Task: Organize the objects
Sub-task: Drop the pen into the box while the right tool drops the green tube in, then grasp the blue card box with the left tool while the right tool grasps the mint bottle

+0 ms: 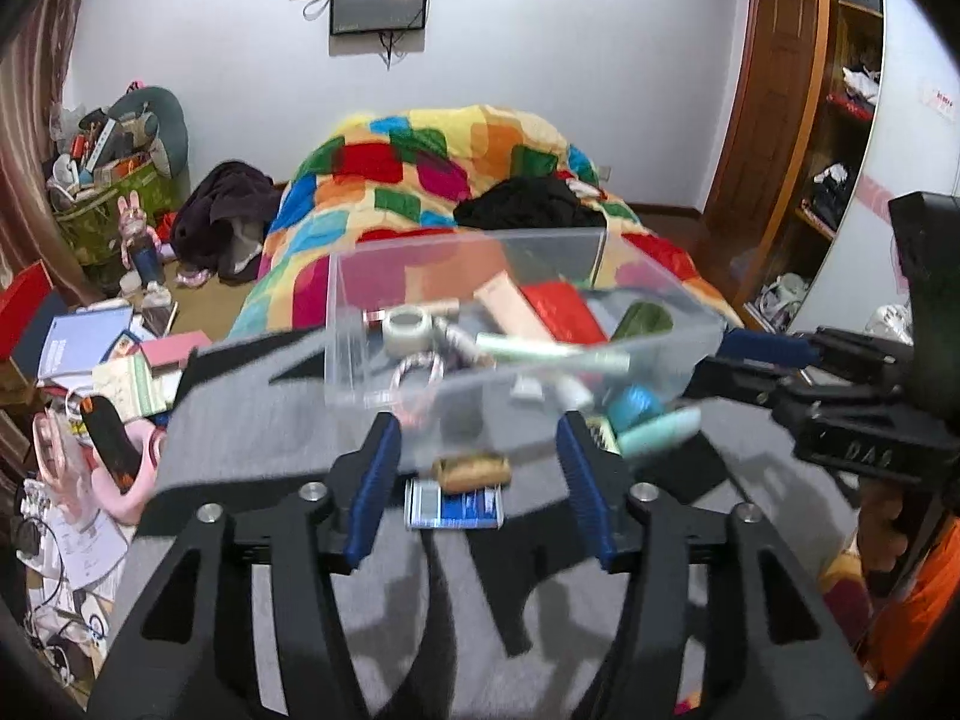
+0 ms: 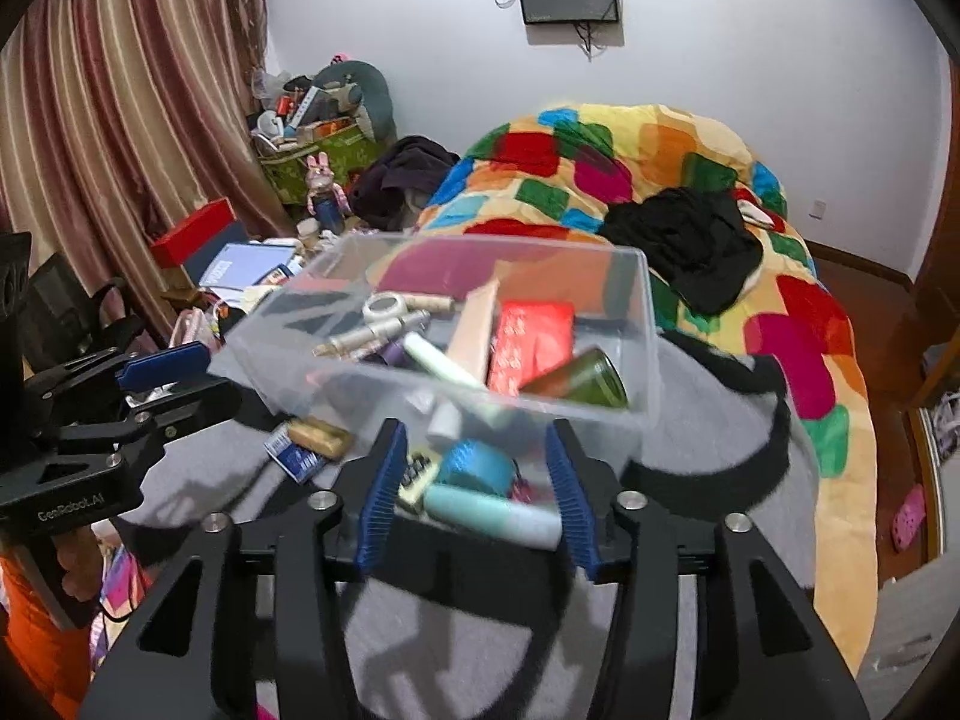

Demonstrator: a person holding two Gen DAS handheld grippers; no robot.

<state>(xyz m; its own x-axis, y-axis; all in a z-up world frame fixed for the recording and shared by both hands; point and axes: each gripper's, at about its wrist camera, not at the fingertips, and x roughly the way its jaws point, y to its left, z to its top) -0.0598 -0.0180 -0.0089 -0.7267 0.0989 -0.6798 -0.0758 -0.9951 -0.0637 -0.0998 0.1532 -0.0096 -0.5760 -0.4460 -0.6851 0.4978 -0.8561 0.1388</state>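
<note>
A clear plastic box stands on a grey cloth. It holds a tape roll, a red packet, a dark green bottle and several tubes. In front of it lie a brown block, a blue card, a blue roll and a mint tube. My left gripper is open above the brown block. My right gripper is open around the mint tube.
A bed with a colourful patchwork blanket and black clothes lies behind the box. A cluttered table with books stands at the left. Curtains hang left; a wardrobe stands right.
</note>
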